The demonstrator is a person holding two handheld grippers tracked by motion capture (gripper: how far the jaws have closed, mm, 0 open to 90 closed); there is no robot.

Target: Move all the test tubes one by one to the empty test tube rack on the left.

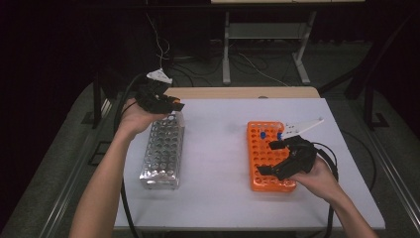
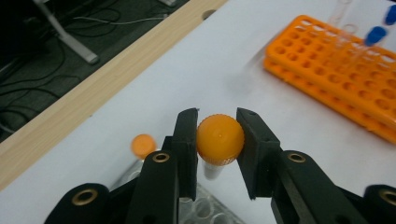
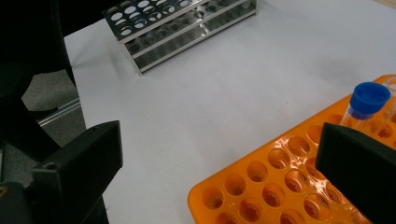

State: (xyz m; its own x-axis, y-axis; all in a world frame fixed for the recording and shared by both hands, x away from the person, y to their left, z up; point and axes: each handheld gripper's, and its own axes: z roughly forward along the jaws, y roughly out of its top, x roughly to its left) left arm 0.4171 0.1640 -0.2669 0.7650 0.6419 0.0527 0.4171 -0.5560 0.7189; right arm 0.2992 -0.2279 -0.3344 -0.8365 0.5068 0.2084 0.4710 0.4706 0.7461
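Squarely between the left gripper (image 2: 217, 140) jaws, clamped: an orange-capped tube (image 2: 219, 140).

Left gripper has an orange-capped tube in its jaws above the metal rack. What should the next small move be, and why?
Probably carry the orange-capped tube across toward the orange rack. The left gripper is shut on its cap above the metal rack, the rack has many free holes, and the right gripper waits there open.

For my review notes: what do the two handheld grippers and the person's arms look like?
Both the left gripper and the right gripper are black with two blocky jaws, brass-ringed pivot holes, a pale three-cornered plate on top and a trailing black cable. The forearms are bare, with no sleeves visible.
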